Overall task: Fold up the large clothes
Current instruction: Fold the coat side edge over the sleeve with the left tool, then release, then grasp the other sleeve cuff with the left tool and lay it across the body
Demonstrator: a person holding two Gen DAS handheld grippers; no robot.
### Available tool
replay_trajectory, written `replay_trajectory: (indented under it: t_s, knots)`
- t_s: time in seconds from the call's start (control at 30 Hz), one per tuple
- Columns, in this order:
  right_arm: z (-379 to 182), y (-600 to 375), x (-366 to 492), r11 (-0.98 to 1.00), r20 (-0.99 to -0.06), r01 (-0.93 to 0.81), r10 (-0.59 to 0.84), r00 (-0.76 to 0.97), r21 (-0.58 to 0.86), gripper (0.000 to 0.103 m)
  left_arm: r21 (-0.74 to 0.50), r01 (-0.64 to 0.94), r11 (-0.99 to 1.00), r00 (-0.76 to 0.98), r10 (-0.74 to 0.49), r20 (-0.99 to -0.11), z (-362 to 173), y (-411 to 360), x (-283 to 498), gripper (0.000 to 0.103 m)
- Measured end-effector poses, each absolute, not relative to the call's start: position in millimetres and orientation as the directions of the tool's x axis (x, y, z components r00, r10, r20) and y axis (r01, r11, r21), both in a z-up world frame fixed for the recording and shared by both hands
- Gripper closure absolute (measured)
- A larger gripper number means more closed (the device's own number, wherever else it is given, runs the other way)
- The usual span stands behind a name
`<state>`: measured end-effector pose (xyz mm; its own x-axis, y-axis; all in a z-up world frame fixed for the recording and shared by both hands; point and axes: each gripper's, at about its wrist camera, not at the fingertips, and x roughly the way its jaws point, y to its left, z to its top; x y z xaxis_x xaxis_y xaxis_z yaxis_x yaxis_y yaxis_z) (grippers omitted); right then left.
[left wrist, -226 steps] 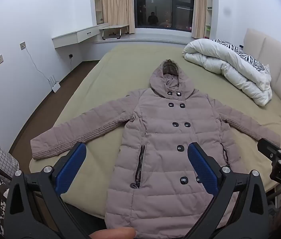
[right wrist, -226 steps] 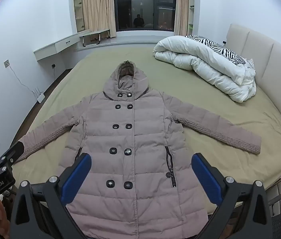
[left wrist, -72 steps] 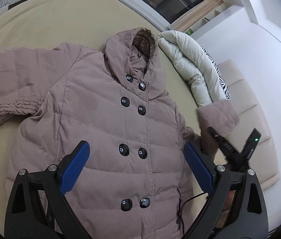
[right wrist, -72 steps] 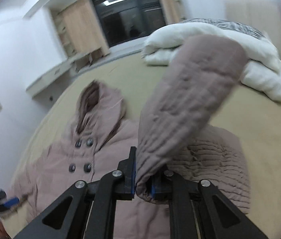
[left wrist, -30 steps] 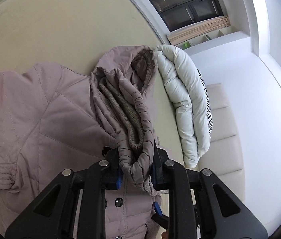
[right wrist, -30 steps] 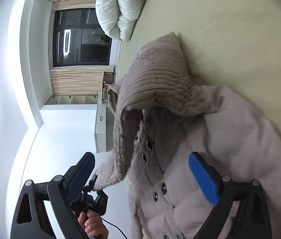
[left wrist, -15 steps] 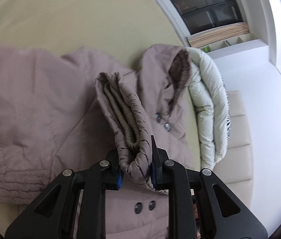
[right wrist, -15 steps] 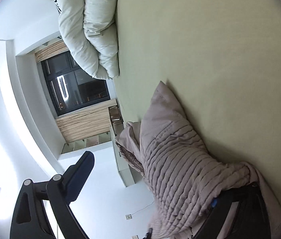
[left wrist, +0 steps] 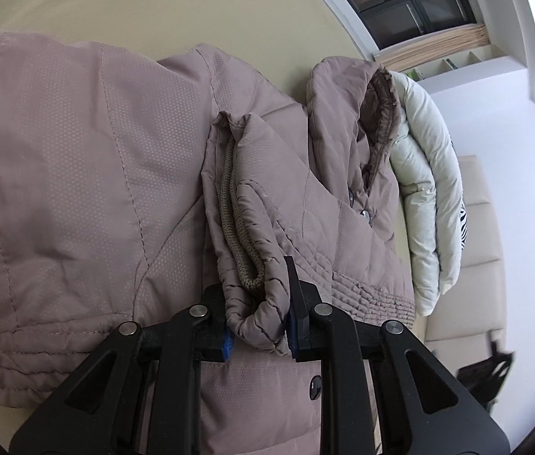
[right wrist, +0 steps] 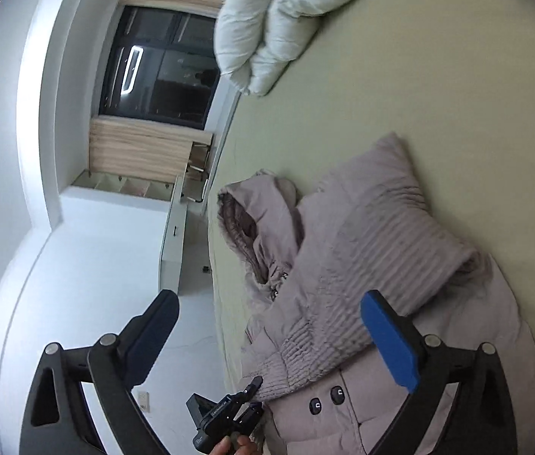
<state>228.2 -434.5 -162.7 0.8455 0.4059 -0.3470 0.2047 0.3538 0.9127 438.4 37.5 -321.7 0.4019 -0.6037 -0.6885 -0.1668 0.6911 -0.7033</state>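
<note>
A mauve hooded puffer coat point(left wrist: 77, 174) lies face up on the bed. My left gripper point(left wrist: 258, 324) is shut on the cuff point(left wrist: 252, 250) of one sleeve, which is folded across the coat's chest just below the hood point(left wrist: 347, 121). In the right wrist view the same coat point(right wrist: 457, 371) shows with the sleeve point(right wrist: 362, 265) laid over its front, and the left gripper point(right wrist: 244, 398) pinches the cuff at the bottom. My right gripper point(right wrist: 271, 337) is open and empty, held above the coat.
The olive bedsheet point(right wrist: 419, 94) spreads beyond the coat. A rolled white duvet point(right wrist: 278, 15) lies near the head of the bed, also in the left wrist view point(left wrist: 422, 197). A beige padded headboard point(left wrist: 483, 250) stands behind it. A dark window point(right wrist: 157, 68) and white wall are at the far side.
My left gripper has carried the sleeve cuff further across and lower onto the coat's chest. My right gripper has pulled back from the folded sleeve, so more of the coat shows.
</note>
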Motion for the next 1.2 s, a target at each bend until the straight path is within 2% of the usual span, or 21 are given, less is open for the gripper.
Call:
replay_trajectory:
  t_s: [0.07, 0.17, 0.3, 0.37, 0.43, 0.53, 0.57, 0.63, 0.7, 0.77, 0.83, 0.9, 1.03, 1.2]
  knots:
    - [-140.7, -422.1, 249.9, 0.42, -0.31, 0.117, 0.426, 0.85, 0.9, 0.002, -0.702, -0.165, 0.693, 0.397, -0.605, -0.691, -324.5, 38.7, 438.5, 0.084]
    - [-156.2, -415.7, 285.6, 0.405, -0.298, 0.091, 0.483, 0.823, 0.91, 0.002, -0.697, -0.154, 0.701, 0.393, -0.604, -0.694, -327.8, 40.3, 438.4, 0.084]
    - [-229.8, -427.6, 310.0, 0.421, -0.472, 0.29, 0.439, 0.764, 0.859, 0.003, -0.687, -0.132, 0.715, 0.38, -0.603, -0.701, -330.3, 37.7, 441.2, 0.082]
    - [-274.0, -439.1, 313.2, 0.377, -0.467, 0.309, 0.466, 0.751, 0.873, 0.022, -0.697, -0.122, 0.707, 0.379, -0.616, -0.691, -331.5, 37.7, 442.0, 0.081]
    - [-274.0, -443.8, 305.2, 0.367, -0.441, 0.286, 0.464, 0.769, 0.885, 0.026, -0.709, -0.118, 0.696, 0.384, -0.626, -0.678, -331.1, 39.5, 441.4, 0.081]
    - [-255.5, -446.3, 296.6, 0.38, -0.433, 0.27, 0.456, 0.777, 0.885, 0.022, -0.705, -0.12, 0.699, 0.386, -0.621, -0.682, -325.7, 43.9, 437.2, 0.078]
    - [-246.2, -446.3, 293.9, 0.393, -0.427, 0.258, 0.441, 0.789, 0.883, 0.013, -0.69, -0.117, 0.715, 0.387, -0.607, -0.694, -321.8, 44.9, 434.2, 0.075]
    - [-229.4, -444.9, 290.6, 0.424, -0.419, 0.239, 0.407, 0.812, 0.874, 0.003, -0.65, -0.101, 0.754, 0.39, -0.57, -0.723, -314.0, 44.3, 429.2, 0.071]
    - [-223.0, -441.1, 294.1, 0.449, -0.433, 0.243, 0.39, 0.813, 0.86, 0.0, -0.624, -0.082, 0.777, 0.402, -0.547, -0.734, -306.1, 44.3, 423.9, 0.047]
    - [-236.3, -435.5, 302.6, 0.493, -0.5, 0.287, 0.381, 0.777, 0.821, 0.0, -0.597, -0.061, 0.8, 0.418, -0.523, -0.743, -298.6, 45.9, 418.7, 0.039]
    - [-256.2, -432.0, 312.6, 0.548, -0.545, 0.29, 0.386, 0.744, 0.785, 0.001, -0.583, -0.06, 0.811, 0.422, -0.509, -0.751, -293.6, 53.5, 414.3, 0.039]
    - [-254.6, -426.6, 312.3, 0.595, -0.551, 0.266, 0.368, 0.749, 0.758, 0.002, -0.608, -0.077, 0.79, 0.443, -0.519, -0.731, -286.6, 72.6, 401.6, 0.039]
    - [-243.8, -432.8, 301.0, 0.556, -0.565, 0.321, 0.347, 0.749, 0.767, 0.008, -0.654, -0.108, 0.749, 0.512, -0.522, -0.682, -272.9, 128.1, 350.7, 0.039]
    - [-205.7, -421.3, 257.6, 0.5, -0.455, 0.254, 0.334, 0.826, 0.828, 0.003, -0.687, -0.271, 0.674, 0.643, -0.404, -0.65, -266.2, 229.3, 235.7, 0.038]
